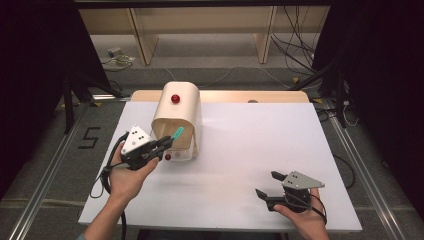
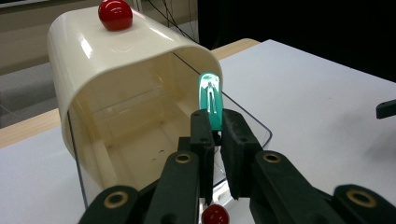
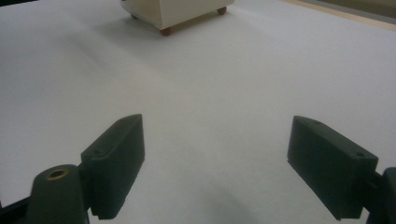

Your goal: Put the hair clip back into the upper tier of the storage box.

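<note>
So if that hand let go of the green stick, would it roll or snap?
The green stick looks like smooth, glossy plastic, so probably stiff and somewhat slippery. It stands straight out of the shut left gripper without sagging, so likely light. Its rounded tip suggests it might roll on the table; snapping seems unlikely, though I can't be sure.

We note the white desk (image 1: 240, 150), its wooden edge showing at 12 o'clock. Beyond it, also at 12 o'clock, stands a pale wooden shelf unit (image 1: 200, 30). Loose cables (image 1: 295, 45) lie on the floor at 1 o'clock. A floor marking "5" (image 1: 89, 137) sits at 9 o'clock.
</note>
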Demonstrator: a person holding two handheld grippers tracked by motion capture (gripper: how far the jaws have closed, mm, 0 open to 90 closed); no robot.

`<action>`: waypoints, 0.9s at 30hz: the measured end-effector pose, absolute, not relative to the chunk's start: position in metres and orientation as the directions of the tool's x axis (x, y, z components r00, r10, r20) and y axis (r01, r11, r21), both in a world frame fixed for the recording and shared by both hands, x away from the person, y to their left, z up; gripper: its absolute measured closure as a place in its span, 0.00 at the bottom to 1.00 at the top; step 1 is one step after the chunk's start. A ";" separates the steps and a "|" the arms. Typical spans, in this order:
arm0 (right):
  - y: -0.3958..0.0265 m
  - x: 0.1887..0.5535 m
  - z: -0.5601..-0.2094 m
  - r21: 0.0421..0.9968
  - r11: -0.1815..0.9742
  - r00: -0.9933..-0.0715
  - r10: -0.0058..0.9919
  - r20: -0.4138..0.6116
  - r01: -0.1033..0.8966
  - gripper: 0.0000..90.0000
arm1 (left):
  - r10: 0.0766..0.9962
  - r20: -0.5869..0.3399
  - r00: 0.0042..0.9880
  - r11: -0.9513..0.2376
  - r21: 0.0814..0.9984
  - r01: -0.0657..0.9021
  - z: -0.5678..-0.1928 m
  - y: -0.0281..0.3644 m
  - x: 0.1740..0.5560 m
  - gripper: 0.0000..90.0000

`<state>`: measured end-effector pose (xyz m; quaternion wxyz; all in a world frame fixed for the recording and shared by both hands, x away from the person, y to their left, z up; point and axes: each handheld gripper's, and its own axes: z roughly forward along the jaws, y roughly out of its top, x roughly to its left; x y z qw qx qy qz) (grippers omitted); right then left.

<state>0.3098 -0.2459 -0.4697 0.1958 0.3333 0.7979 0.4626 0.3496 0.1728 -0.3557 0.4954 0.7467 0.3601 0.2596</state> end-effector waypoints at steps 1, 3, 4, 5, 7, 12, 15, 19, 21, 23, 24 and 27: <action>-0.246 0.310 -0.470 0.870 0.351 -0.703 0.711 -0.007 0.347 0.22 | 0.795 0.031 0.606 -0.250 0.926 0.281 -0.356 0.173 0.350 0.92; -0.246 0.310 -0.470 0.870 0.351 -0.703 0.711 -0.006 0.347 0.22 | 0.795 0.031 0.605 -0.251 0.926 0.282 -0.355 0.173 0.350 0.92; -0.246 0.310 -0.470 0.869 0.351 -0.702 0.712 -0.007 0.347 0.22 | 0.796 0.033 0.605 -0.253 0.926 0.281 -0.355 0.173 0.350 0.92; -0.246 0.310 -0.470 0.869 0.350 -0.702 0.713 -0.006 0.349 0.22 | 0.795 0.033 0.605 -0.253 0.925 0.282 -0.355 0.173 0.350 0.92; -0.246 0.310 -0.470 0.869 0.350 -0.701 0.713 -0.006 0.349 0.22 | 0.796 0.032 0.605 -0.253 0.925 0.283 -0.356 0.173 0.351 0.92; -0.246 0.310 -0.470 0.868 0.350 -0.700 0.714 -0.004 0.352 0.22 | 0.797 0.030 0.604 -0.249 0.926 0.282 -0.355 0.173 0.352 0.92; -0.246 0.310 -0.470 0.868 0.350 -0.701 0.714 -0.004 0.352 0.22 | 0.796 0.032 0.604 -0.253 0.924 0.285 -0.355 0.173 0.352 0.92; -0.246 0.310 -0.470 0.868 0.349 -0.700 0.714 -0.003 0.352 0.22 | 0.797 0.032 0.604 -0.256 0.922 0.290 -0.356 0.173 0.353 0.92; -0.246 0.310 -0.470 0.868 0.349 -0.701 0.714 -0.003 0.353 0.22 | 0.797 0.033 0.603 -0.259 0.921 0.292 -0.355 0.174 0.354 0.92; -0.246 0.310 -0.470 0.869 0.350 -0.702 0.712 -0.005 0.349 0.22 | 0.799 0.026 0.601 -0.251 0.923 0.293 -0.355 0.173 0.354 0.92; -0.246 0.310 -0.470 0.868 0.349 -0.701 0.713 -0.002 0.353 0.22 | 0.799 0.026 0.601 -0.252 0.922 0.295 -0.355 0.173 0.354 0.92; -0.246 0.310 -0.470 0.868 0.352 -0.702 0.712 -0.006 0.350 0.22 | 0.803 0.031 0.596 -0.257 0.920 0.298 -0.355 0.174 0.355 0.92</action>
